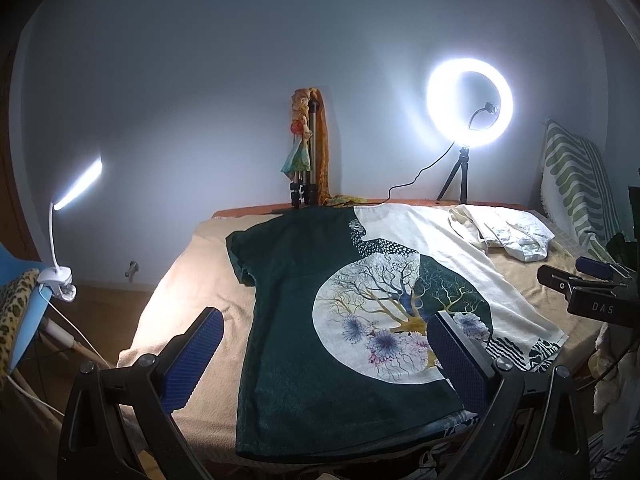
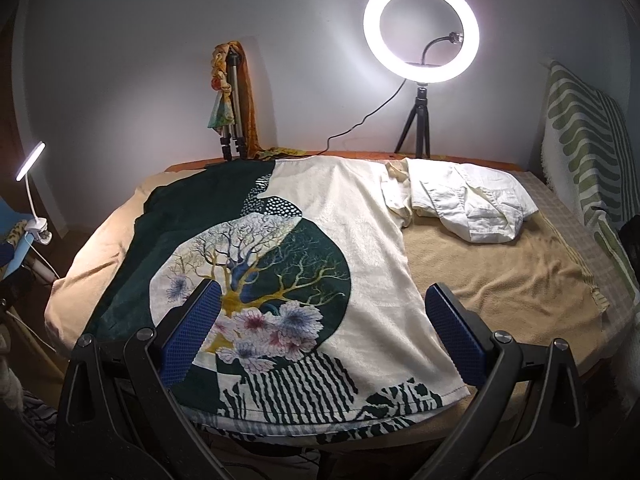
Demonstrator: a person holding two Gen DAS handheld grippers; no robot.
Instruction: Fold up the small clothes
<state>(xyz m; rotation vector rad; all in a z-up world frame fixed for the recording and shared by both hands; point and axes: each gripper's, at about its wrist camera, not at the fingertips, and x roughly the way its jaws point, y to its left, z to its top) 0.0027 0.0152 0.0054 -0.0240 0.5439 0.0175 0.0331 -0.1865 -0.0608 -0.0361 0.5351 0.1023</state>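
Note:
A T-shirt (image 1: 304, 320) (image 2: 320, 240), half dark green and half cream with a tree-and-flowers print in a circle, lies spread flat on a beige towel (image 1: 192, 280) (image 2: 488, 272) that covers the table. My left gripper (image 1: 324, 344) hovers open over the shirt's lower green half, nothing between its blue pads. Over the hem on the cream side, my right gripper (image 2: 320, 328) is open too and holds nothing. The right gripper's black body (image 1: 588, 292) shows at the right edge of the left wrist view. A crumpled white garment (image 1: 508, 236) (image 2: 468, 204) lies at the back right.
A lit ring light on a small tripod (image 1: 468, 104) (image 2: 420, 36) stands at the back edge. A folded tripod draped with scarves (image 1: 308, 152) (image 2: 232, 100) leans on the wall. A clip lamp (image 1: 64, 216) (image 2: 32, 184) shines at left. A green-patterned cushion (image 1: 576, 184) (image 2: 588, 140) stands at right.

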